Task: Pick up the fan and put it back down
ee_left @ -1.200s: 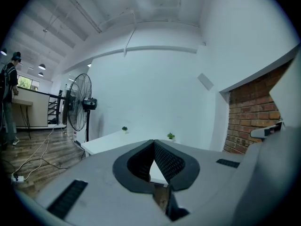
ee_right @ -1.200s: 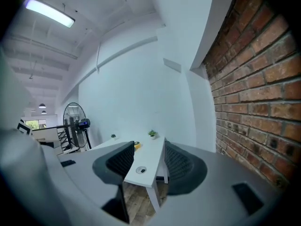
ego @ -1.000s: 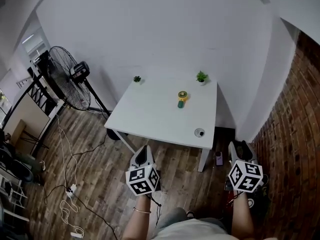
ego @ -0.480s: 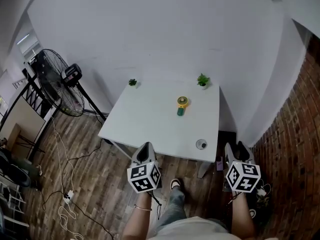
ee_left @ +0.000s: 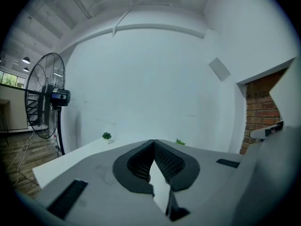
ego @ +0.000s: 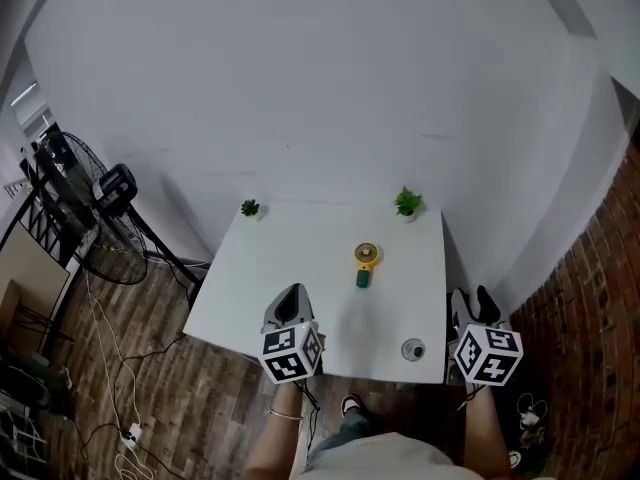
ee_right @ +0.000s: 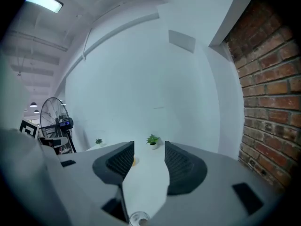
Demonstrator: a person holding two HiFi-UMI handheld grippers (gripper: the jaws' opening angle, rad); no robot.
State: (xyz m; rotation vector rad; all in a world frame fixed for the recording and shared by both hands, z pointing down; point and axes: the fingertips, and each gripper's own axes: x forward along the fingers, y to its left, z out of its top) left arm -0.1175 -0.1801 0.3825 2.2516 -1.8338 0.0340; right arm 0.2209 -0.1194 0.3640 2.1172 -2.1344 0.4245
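Worktop (ego: 290, 268) is seen white and mostly bare. Floor fan (ego: 100, 230) is parked well off to its left and is not judged to be the task's thing. Left tool (ego: 288, 306) is held over the near edge, jaws together, nothing between. Right tool (ego: 476, 306) is held just off the near right corner, jaws apart, empty. Fan (ego: 365, 262) is found mid-worktop toward the far right, yellow head farther, green handle nearer. Lying or standing cannot be told. Both tools are well apart from it. It is judged light, stiff plastic, smooth, so some slip is expected. The head is likely fragile, so the green handle is best clamped across its width, close under the head. Left plant (ego: 250, 208), right plant (ego: 406, 203) and a round cap (ego: 412, 349) are to be avoided.
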